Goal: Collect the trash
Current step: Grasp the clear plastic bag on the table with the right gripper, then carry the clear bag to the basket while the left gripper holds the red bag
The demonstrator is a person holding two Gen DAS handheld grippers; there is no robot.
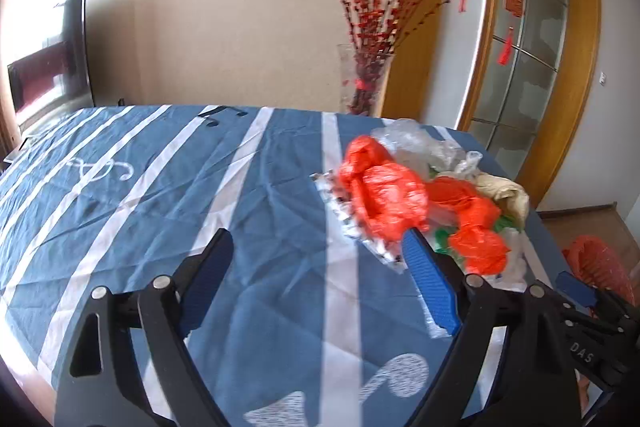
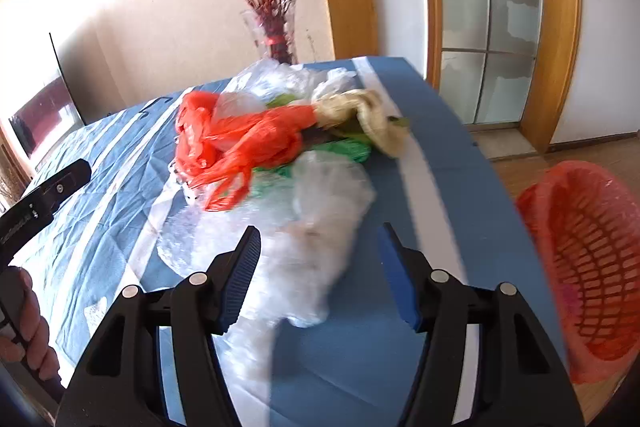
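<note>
A pile of trash lies on the blue striped tablecloth (image 1: 160,187): orange plastic bags (image 1: 384,195) (image 2: 240,139), clear plastic film (image 2: 320,211), green plastic (image 2: 344,149) and a beige crumpled bag (image 2: 372,115). My left gripper (image 1: 316,267) is open and empty above the cloth, its right finger beside the orange bags and a foil wrapper (image 1: 348,211). My right gripper (image 2: 318,259) is open and empty, its fingers on either side of the clear plastic film. A red mesh basket (image 2: 588,267) stands past the table's right edge and also shows in the left wrist view (image 1: 600,263).
A glass vase with red berry branches (image 1: 364,83) stands beyond the table's far edge. A TV (image 1: 52,67) is at the far left. A wood-framed glass door (image 2: 488,27) is on the right. The table's right edge (image 2: 460,155) drops to a wooden floor.
</note>
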